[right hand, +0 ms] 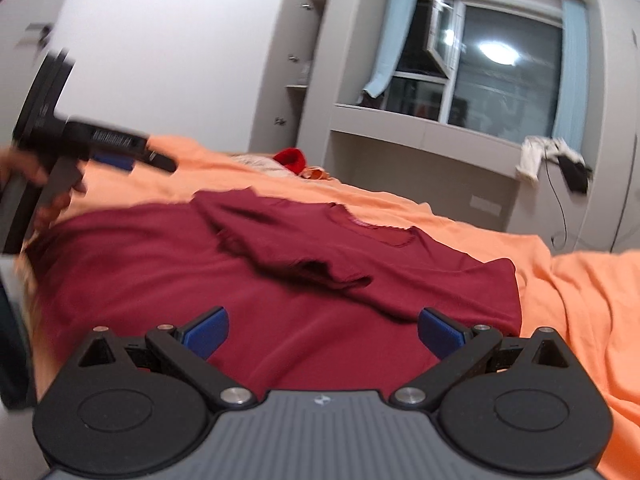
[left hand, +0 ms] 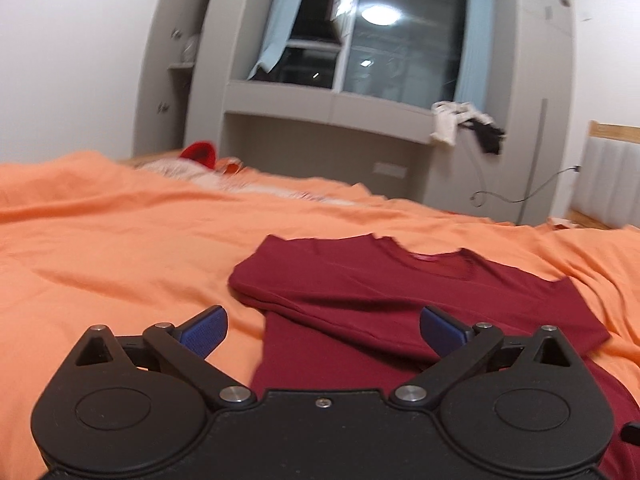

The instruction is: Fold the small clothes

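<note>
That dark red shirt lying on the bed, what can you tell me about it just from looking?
The dark red shirt looks like a soft knit T-shirt with a round neckline and a pinkish label inside it. It lies mostly flat on the orange bedsheet, neck toward the window. One side, sleeve included, is folded over onto the body, leaving a rumpled flap; the other sleeve lies spread out. Both hand-held grippers are open above it, apparently without gripping it.

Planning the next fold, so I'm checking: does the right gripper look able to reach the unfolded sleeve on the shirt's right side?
Probably yes. The right gripper is open above the maroon shirt, and the unfolded sleeve lies flat on the orange sheet just ahead, nothing covering it. The left gripper is away to the left.
</note>
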Action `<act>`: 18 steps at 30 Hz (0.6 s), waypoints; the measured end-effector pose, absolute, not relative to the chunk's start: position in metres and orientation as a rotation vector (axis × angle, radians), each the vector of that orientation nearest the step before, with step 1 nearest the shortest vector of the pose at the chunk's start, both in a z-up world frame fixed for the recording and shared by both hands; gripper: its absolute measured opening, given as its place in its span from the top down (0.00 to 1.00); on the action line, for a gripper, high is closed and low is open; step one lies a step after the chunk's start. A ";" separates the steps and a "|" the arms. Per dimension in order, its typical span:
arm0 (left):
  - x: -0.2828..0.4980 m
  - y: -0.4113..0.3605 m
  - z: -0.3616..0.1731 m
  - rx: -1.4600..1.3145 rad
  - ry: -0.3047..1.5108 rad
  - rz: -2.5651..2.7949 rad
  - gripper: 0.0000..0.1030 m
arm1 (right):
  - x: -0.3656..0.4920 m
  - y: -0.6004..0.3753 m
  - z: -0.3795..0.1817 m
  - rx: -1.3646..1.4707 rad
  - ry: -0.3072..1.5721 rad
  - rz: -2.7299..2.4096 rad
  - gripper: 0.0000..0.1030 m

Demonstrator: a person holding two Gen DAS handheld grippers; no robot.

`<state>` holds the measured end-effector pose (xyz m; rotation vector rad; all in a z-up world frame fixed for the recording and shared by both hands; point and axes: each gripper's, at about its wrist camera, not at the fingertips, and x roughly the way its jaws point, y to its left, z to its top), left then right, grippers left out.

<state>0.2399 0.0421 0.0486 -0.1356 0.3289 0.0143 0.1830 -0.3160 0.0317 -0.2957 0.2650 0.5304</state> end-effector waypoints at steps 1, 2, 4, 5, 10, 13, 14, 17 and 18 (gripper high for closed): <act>0.230 0.039 0.048 -0.125 0.316 0.004 0.01 | 0.173 -0.314 0.027 -0.327 0.263 0.538 0.00; 0.220 0.036 0.046 -0.112 0.306 -0.004 0.01 | 0.165 -0.312 0.023 -0.358 0.260 0.544 0.00; 0.203 0.032 0.042 -0.089 0.292 -0.011 0.01 | 0.148 -0.307 0.013 -0.446 0.250 0.554 0.00; 0.195 0.029 0.039 -0.077 0.288 -0.013 0.01 | 0.138 -0.303 0.007 -0.501 0.240 0.558 0.00; 0.171 0.023 0.024 -0.054 0.316 -0.010 0.01 | 0.111 -0.289 -0.019 -0.703 0.218 0.540 0.00; 0.161 0.015 0.018 -0.024 0.325 -0.020 0.01 | 0.102 -0.281 -0.037 -0.842 0.196 0.497 0.00; 0.159 0.014 0.018 -0.013 0.321 -0.025 0.01 | 0.100 -0.278 -0.044 -0.893 0.192 0.470 0.00; 0.155 0.011 0.018 0.000 0.308 -0.034 0.01 | 0.102 -0.269 -0.064 -1.027 0.190 0.377 0.00; 0.154 0.010 0.018 -0.001 0.306 -0.035 0.01 | 0.103 -0.267 -0.069 -1.064 0.183 0.349 0.00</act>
